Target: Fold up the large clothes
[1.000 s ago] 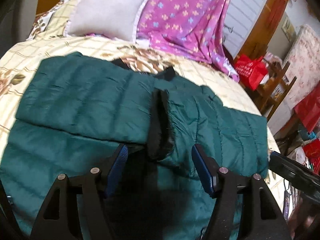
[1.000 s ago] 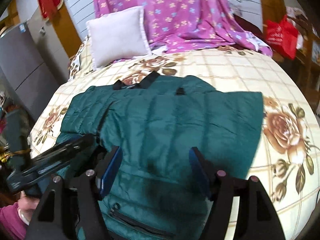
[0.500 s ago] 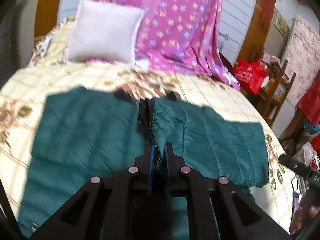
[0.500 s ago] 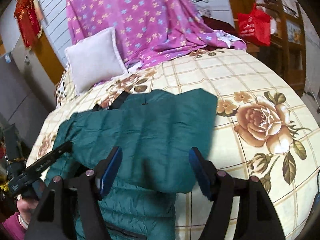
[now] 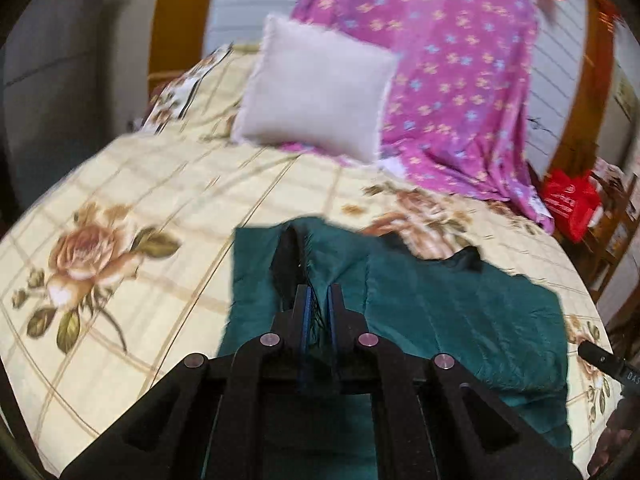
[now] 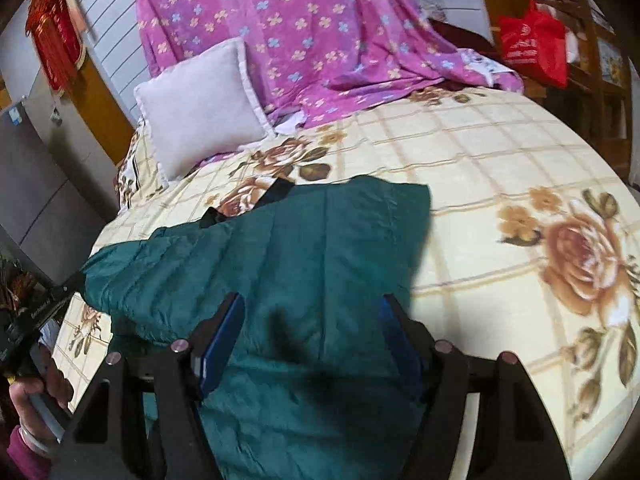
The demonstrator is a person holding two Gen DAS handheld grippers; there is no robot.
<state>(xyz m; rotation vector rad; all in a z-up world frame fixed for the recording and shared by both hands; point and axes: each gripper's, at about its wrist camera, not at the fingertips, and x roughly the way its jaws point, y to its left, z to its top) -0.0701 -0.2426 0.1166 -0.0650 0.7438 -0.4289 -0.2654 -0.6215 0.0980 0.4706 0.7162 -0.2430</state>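
Observation:
A dark green quilted jacket (image 5: pixel 460 320) lies spread on the bed; it also shows in the right wrist view (image 6: pixel 288 256). My left gripper (image 5: pixel 319 298) is shut on the jacket's black-lined front edge (image 5: pixel 290 264) and holds that fold lifted off the bed. My right gripper (image 6: pixel 310 316) is open and empty, hovering just above the jacket's lower part. The jacket's black collar (image 6: pixel 276 194) points toward the pillow.
A white pillow (image 5: pixel 316 88) and a purple flowered sheet (image 5: pixel 448 80) lie at the head of the bed. The cream rose-print bedcover (image 6: pixel 520 184) spreads around the jacket. A red bag (image 6: pixel 532 46) hangs on wooden furniture at the right.
My left gripper has shut on the jacket's front edge and lifted and pulled it leftward, bunching the left half. My right gripper has stayed open while its view shifted right.

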